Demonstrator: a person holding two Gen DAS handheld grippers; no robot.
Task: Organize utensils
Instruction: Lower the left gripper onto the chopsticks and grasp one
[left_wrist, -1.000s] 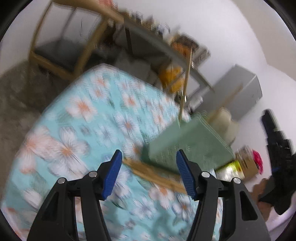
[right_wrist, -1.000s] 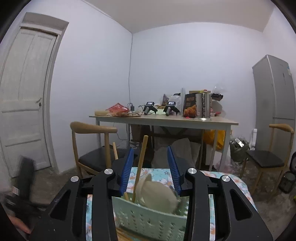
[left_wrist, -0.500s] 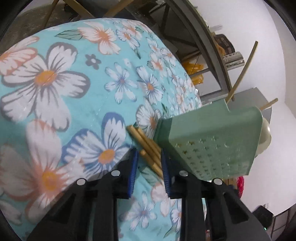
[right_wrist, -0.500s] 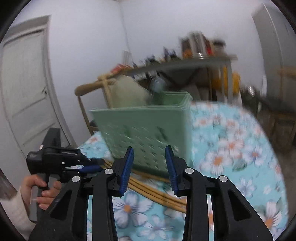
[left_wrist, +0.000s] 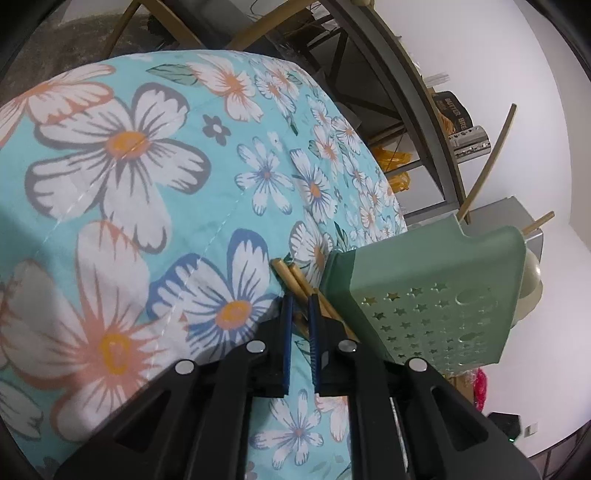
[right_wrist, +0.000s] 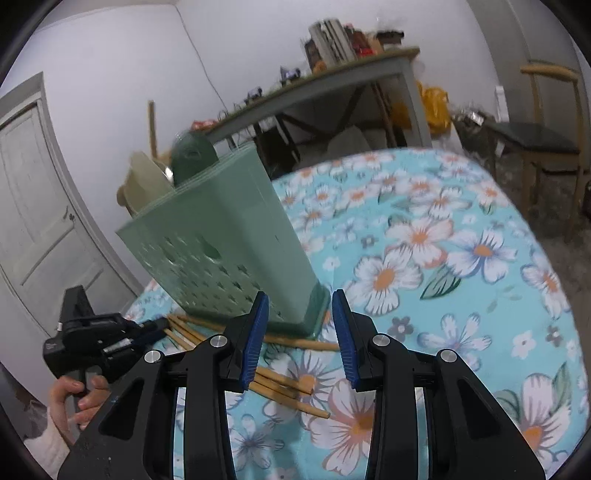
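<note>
Cloth: turquoise floral tablecloth (left_wrist: 155, 206); we see white walls, one door (right_wrist: 37, 206).
Chopsticks (right_wrist: 280, 387): several beside one green caddy (right_wrist: 229, 243).
Left gripper (left_wrist: 300, 314): closing, chopstick between.
Right gripper (right_wrist: 299, 332): part-open, empty.

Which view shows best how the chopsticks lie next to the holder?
The right wrist view: the chopsticks show nearly full length, fanned on the cloth along the green holder base. The left wrist view shows only their ends, between the closing left gripper pads.
</note>
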